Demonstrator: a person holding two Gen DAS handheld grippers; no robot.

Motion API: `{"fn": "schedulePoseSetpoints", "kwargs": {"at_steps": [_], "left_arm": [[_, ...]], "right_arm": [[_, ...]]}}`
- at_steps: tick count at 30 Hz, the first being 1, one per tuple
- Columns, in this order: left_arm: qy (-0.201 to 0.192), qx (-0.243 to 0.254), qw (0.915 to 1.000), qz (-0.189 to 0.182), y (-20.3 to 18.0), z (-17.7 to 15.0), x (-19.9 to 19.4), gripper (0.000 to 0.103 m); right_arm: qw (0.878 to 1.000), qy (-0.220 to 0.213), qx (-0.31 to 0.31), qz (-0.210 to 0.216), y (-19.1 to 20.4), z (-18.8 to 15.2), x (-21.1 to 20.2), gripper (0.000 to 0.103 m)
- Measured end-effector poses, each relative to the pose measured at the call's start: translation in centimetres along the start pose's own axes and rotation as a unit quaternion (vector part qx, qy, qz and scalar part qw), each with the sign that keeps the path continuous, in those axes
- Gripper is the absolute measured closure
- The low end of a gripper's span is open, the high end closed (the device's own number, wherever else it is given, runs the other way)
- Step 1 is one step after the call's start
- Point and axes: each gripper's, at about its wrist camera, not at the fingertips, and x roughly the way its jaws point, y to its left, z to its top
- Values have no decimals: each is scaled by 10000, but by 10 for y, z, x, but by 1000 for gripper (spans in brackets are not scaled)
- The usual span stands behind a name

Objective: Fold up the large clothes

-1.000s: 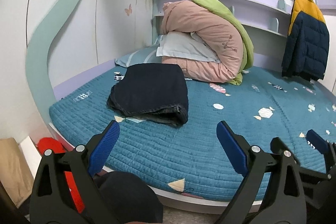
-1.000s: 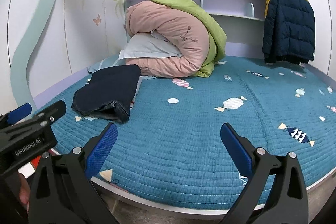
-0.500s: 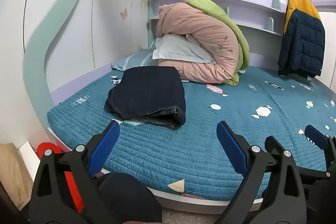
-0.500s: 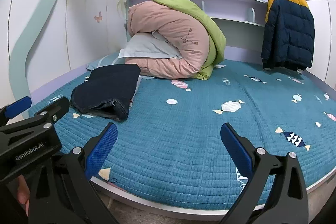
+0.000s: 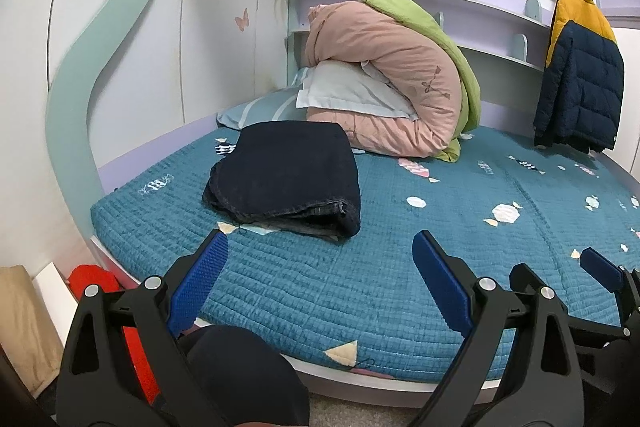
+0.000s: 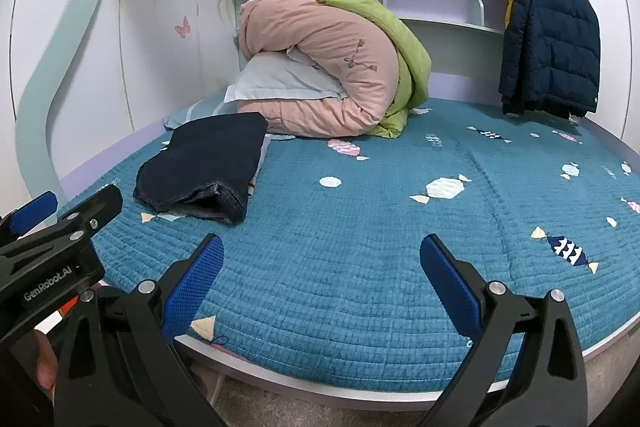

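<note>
A folded dark navy garment [image 5: 286, 179] lies on the teal quilted bed [image 5: 440, 239], toward its left side; it also shows in the right wrist view [image 6: 208, 163]. My left gripper [image 5: 320, 267] is open and empty, held off the bed's front edge, short of the garment. My right gripper [image 6: 320, 271] is open and empty, at the front edge further right. The left gripper's side shows at the left of the right wrist view [image 6: 52, 235]; the right gripper's tip shows at the right of the left wrist view [image 5: 600, 267].
A rolled pink and green duvet [image 5: 400, 79] on pillows fills the bed's back left. A navy and yellow puffer jacket [image 5: 580, 79] hangs at the back right. Shelves run along the back wall. A red object [image 5: 92, 279] and a brown bag [image 5: 24, 327] sit on the floor left.
Both grippers have drifted slightly, so the bed and garment sit a little differently in view. The jaws stay open and nothing was touched.
</note>
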Motion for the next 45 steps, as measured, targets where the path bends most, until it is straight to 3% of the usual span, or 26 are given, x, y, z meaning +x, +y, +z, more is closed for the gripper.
{"fn": "schedulePoseSetpoints", "kwargs": {"at_steps": [45], "left_arm": [[199,4,9998,18,-3,-3,7,9]], "right_arm": [[9997,211,-72,140,1,-4,8,8]]}}
